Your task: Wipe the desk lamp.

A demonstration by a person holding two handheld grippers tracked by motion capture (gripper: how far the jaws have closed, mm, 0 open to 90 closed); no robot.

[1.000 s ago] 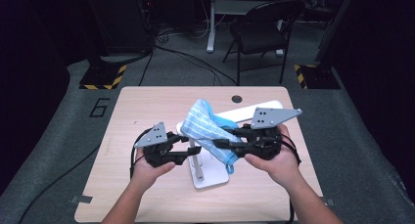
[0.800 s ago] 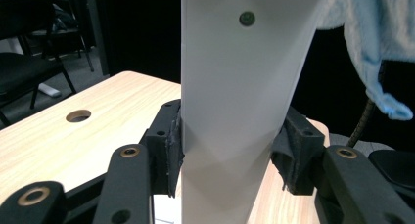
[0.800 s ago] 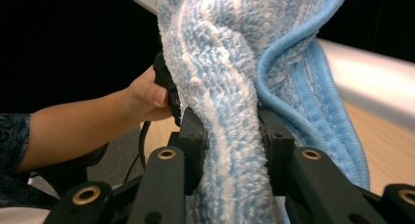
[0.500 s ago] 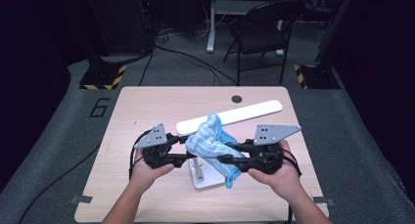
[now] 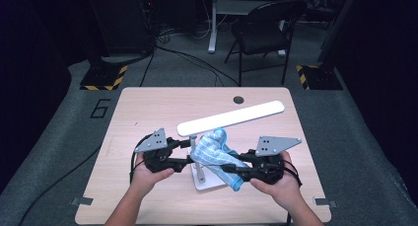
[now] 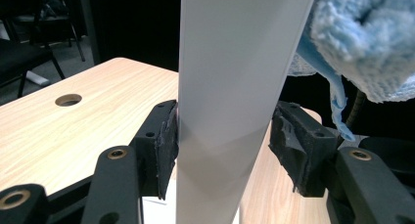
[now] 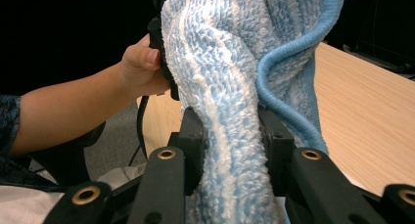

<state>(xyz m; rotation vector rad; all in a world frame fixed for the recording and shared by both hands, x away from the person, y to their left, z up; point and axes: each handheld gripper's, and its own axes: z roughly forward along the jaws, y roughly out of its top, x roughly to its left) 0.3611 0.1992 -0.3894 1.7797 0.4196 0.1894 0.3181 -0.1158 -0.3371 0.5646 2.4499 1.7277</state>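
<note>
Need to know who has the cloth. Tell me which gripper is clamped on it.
The right gripper, jaws shut on the blue towel; the left gripper straddles the lamp head.

Blue-and-white terry cloth (image 5: 217,154), bunched and twisted, draped against white desk lamp (image 5: 231,118) just under near end of its long flat head, one corner hanging toward lamp base (image 5: 209,182); lamp upright on wooden table (image 5: 148,107), head tilted up to the right.

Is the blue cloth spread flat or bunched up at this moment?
Bunched up. The blue cloth is gathered into a thick wad, pinched between the jaws of the right gripper and held beside the white lamp head, not lying flat.
</note>
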